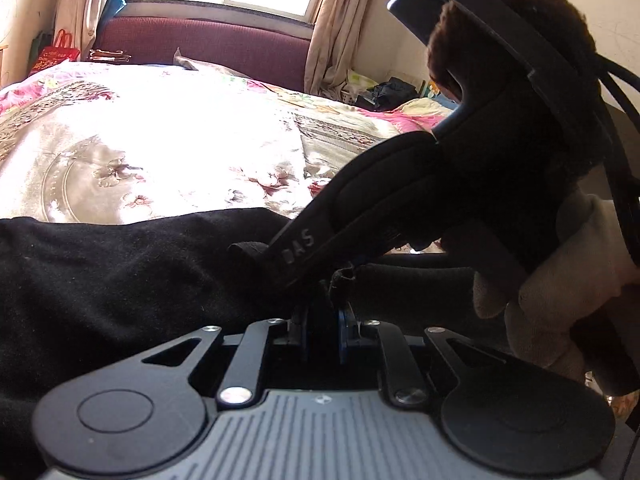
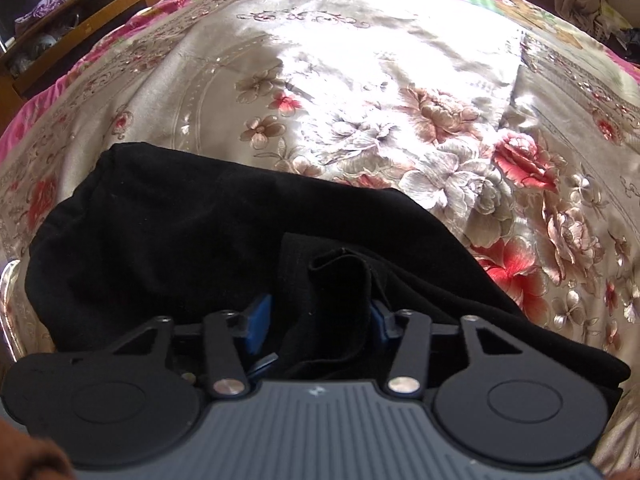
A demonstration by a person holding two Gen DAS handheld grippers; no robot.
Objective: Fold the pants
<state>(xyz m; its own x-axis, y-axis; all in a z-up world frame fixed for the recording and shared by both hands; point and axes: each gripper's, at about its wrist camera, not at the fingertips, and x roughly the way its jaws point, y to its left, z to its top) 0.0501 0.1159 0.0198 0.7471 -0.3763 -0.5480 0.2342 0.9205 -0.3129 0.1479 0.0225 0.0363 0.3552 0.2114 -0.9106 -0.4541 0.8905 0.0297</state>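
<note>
Keep left gripper (image 1: 320,320) pinched on pants (image 2: 168,232) hem at bed's (image 2: 360,80) near edge, close right gripper (image 2: 320,320) (pads parted, fabric loose between) before lifting together.

Left tongs (image 1: 322,326) pinched tight on the pants (image 1: 120,272); right tongs (image 2: 318,326) point steeply down, blue pads (image 2: 259,320) parted round a fold.

Black left gripper (image 1: 322,326), blue pads, silver screws; fuzzy brown sleeve (image 1: 512,40).
</note>
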